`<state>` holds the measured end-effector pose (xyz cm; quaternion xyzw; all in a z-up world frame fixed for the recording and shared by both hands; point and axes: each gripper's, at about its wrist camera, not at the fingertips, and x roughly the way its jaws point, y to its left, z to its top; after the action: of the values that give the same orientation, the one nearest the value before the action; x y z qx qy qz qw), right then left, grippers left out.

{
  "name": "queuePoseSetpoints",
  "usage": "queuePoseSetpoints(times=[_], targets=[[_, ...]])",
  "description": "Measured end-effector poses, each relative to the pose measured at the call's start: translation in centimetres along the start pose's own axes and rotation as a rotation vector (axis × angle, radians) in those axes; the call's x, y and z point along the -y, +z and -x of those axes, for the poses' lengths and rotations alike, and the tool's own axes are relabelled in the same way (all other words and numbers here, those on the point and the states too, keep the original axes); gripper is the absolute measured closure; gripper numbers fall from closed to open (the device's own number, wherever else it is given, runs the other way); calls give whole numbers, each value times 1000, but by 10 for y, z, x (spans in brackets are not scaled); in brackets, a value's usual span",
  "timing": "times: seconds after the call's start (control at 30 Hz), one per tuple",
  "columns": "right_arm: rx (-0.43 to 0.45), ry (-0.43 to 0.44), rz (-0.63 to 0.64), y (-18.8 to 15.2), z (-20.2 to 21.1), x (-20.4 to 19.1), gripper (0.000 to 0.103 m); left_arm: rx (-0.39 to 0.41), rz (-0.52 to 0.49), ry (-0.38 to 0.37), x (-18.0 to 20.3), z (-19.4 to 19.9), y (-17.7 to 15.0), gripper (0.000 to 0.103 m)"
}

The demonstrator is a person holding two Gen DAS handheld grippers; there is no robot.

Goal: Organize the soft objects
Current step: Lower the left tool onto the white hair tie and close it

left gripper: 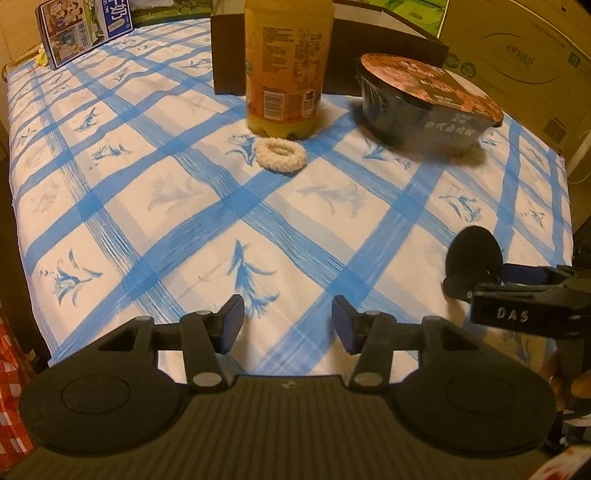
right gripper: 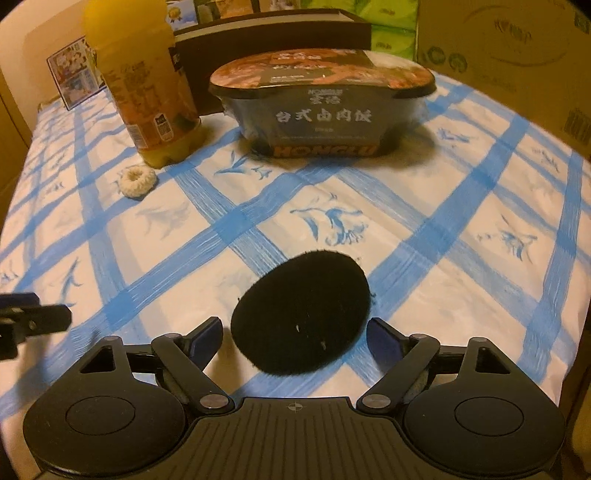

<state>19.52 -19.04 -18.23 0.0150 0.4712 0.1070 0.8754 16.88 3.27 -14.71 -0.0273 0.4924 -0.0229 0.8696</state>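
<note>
I read "DAS" in white on the right gripper finger, "HONGLU" in orange and "台式卤肉饭" in white on the bowl side, "奶" on the blue carton, bottle label unreadable

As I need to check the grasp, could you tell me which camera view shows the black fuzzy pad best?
The right wrist view: the black fuzzy pad lies whole and central there, just ahead of the right gripper, whose jaws stand open. The left wrist view catches it only small at the right edge, partly hidden.
</note>
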Motion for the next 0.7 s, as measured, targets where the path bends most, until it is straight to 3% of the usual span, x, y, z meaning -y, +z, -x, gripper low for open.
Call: queuePoseSetpoints(times=[0.27,0.4,0.7], targets=[[36,-25,74,-1,-6,-7,18,29,-2,-12,-2,-7,5,54],[57,-14,77,1,-4,-2,30,40,-7,-16,-2,-10,7,54],[93,-1,61,28,-14,15,31,93,-59,-13,-4,-26,22,51]])
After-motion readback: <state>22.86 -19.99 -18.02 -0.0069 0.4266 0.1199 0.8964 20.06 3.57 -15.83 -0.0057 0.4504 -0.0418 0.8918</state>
